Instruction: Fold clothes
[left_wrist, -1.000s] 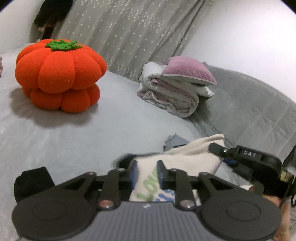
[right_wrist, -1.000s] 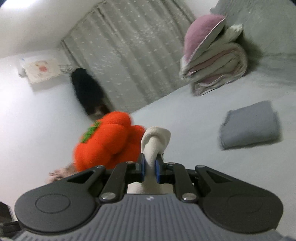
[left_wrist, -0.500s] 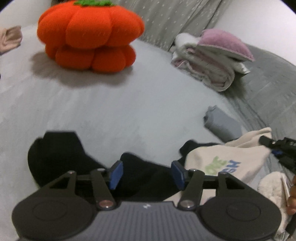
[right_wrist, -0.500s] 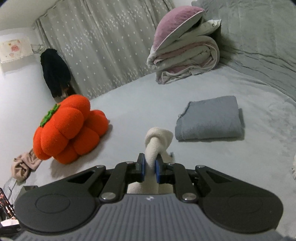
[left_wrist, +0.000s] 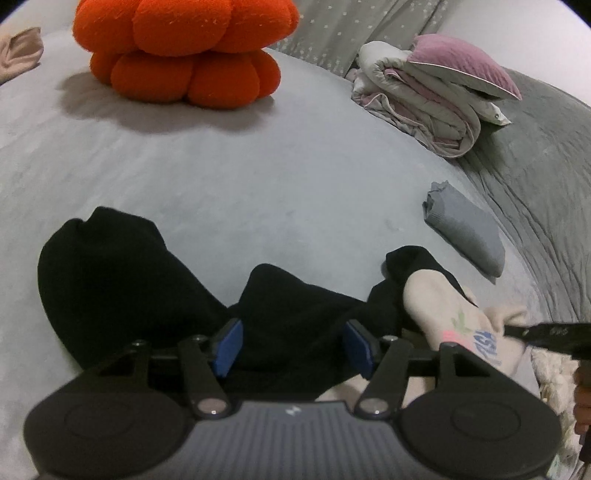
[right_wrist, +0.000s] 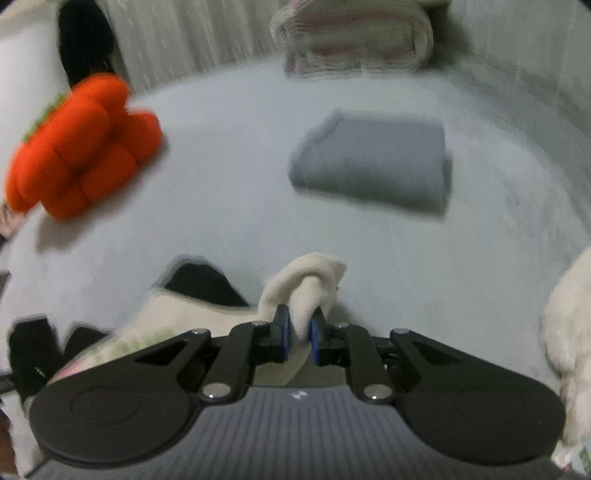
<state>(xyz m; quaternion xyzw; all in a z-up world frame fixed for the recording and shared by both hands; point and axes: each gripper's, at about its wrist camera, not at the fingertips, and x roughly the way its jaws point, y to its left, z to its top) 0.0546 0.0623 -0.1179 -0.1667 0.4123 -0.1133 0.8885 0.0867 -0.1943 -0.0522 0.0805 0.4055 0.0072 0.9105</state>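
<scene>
meanwhile the right hand-held gripper (right_wrist: 300, 338) pinches the cream shirt (right_wrist: 306, 284) mid-fold near the bed (left_wrist: 258, 177) edge; the left hand-held gripper (left_wrist: 291, 349) hangs spread over black clothing (left_wrist: 122, 266), needing a grasp.

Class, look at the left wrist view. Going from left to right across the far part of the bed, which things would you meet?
Beige cloth at the left edge → orange pumpkin cushion → folded quilt with the purple pillow on top → folded grey garment, nearer than the rest.
</scene>
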